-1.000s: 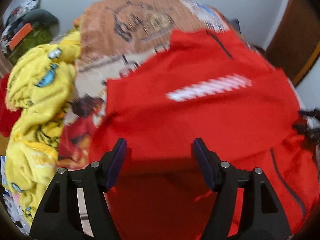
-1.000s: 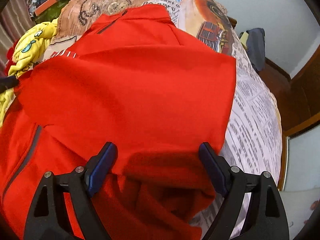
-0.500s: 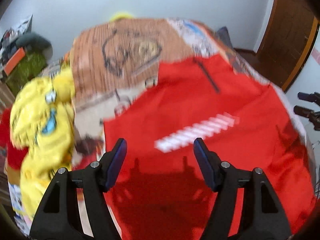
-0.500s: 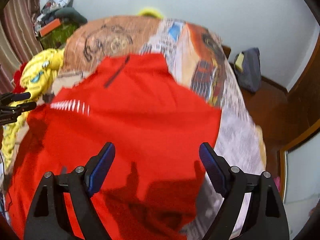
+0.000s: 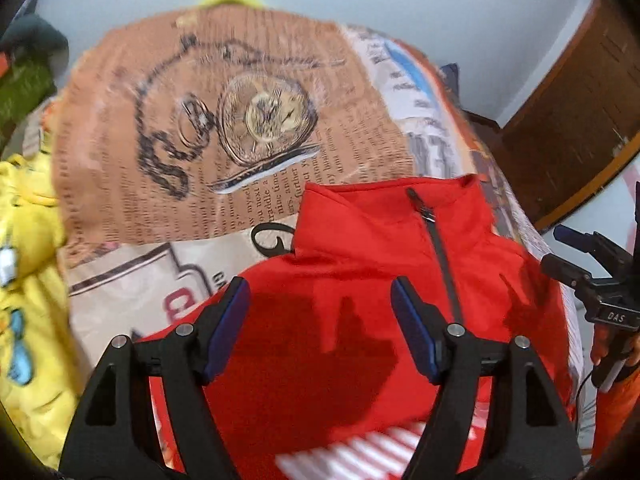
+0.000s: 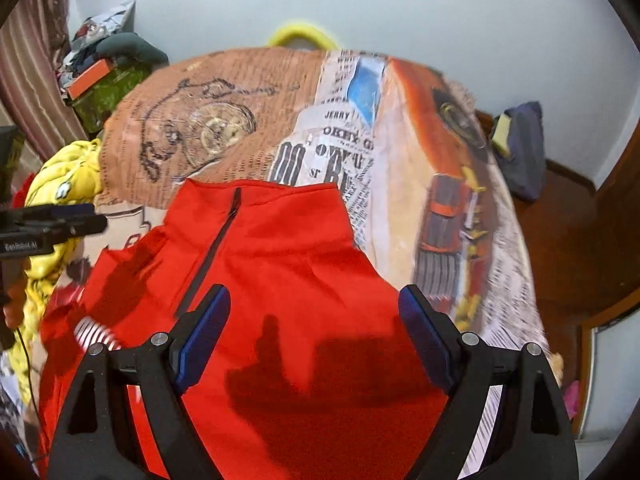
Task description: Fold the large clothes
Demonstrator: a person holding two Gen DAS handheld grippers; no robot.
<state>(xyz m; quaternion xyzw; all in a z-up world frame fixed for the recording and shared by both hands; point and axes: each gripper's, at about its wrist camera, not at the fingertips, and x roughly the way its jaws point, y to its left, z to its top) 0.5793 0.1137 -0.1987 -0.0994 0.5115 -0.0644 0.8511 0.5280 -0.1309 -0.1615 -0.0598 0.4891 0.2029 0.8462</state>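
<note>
Jacket point(image 5: 360, 272): red, dark zip, white stripes on the chest; laid flat on the bed point(image 6: 404, 168), collar toward the far wall, spread across the near half of the printed cover.

Left gripper point(image 5: 320, 328): held above the jacket; fingers point(image 5: 228, 328) set wide and opening, nothing between them, cloth untouched.

Right gripper point(image 6: 316, 336): held above the jacket's right part; fingers point(image 6: 424, 336) set wide apart, nothing gripped.

Yellow cloth point(image 5: 28, 280): heaped at the bed's left edge, beside the jacket.

Bag point(image 6: 520, 148): dark, on the floor by the wall, right of the bed.
</note>
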